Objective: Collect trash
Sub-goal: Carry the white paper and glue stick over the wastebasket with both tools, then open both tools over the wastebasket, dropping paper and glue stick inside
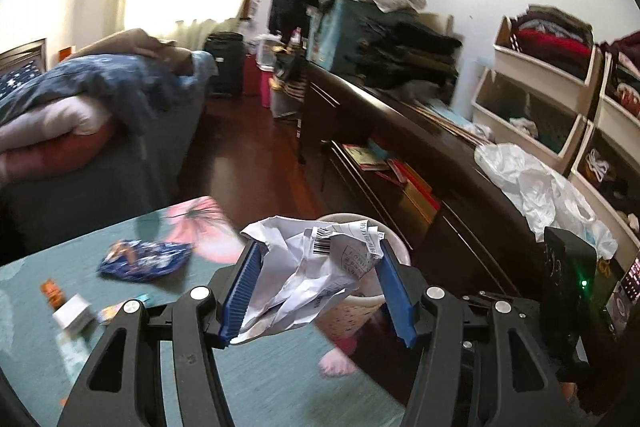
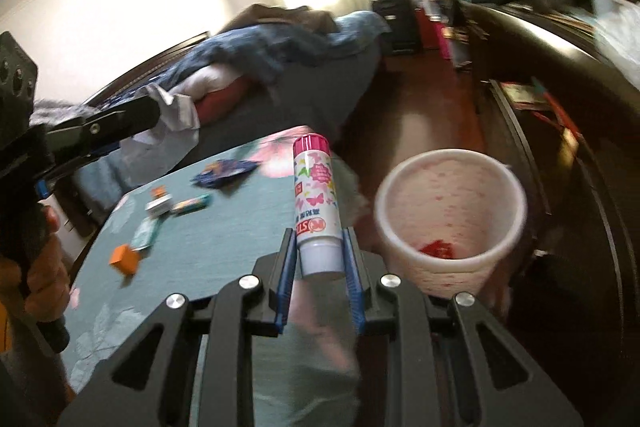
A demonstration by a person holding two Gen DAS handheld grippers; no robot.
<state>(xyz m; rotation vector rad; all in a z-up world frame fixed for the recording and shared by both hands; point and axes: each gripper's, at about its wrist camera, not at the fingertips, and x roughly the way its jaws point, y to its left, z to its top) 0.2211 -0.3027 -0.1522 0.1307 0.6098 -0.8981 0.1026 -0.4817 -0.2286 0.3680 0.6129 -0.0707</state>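
Observation:
My left gripper (image 1: 316, 251) is shut on a crumpled white paper (image 1: 312, 275) with a barcode, held above the table edge in front of the white bin (image 1: 394, 247). My right gripper (image 2: 318, 239) is shut on a glue stick (image 2: 316, 211), white with butterflies and a pink cap, held just left of the white bin (image 2: 448, 223), which has something red at its bottom. In the right wrist view the left gripper (image 2: 160, 111) shows at the left with the paper (image 2: 176, 115). A blue snack wrapper (image 1: 144, 261) lies on the teal table (image 1: 260, 367).
Small boxes and wrappers (image 2: 160, 205) and an orange block (image 2: 126, 257) lie on the table (image 2: 208, 267). A bed (image 1: 92, 107) stands behind it. A dark cabinet (image 1: 400, 131) with a white plastic bag (image 1: 536, 187) runs along the right.

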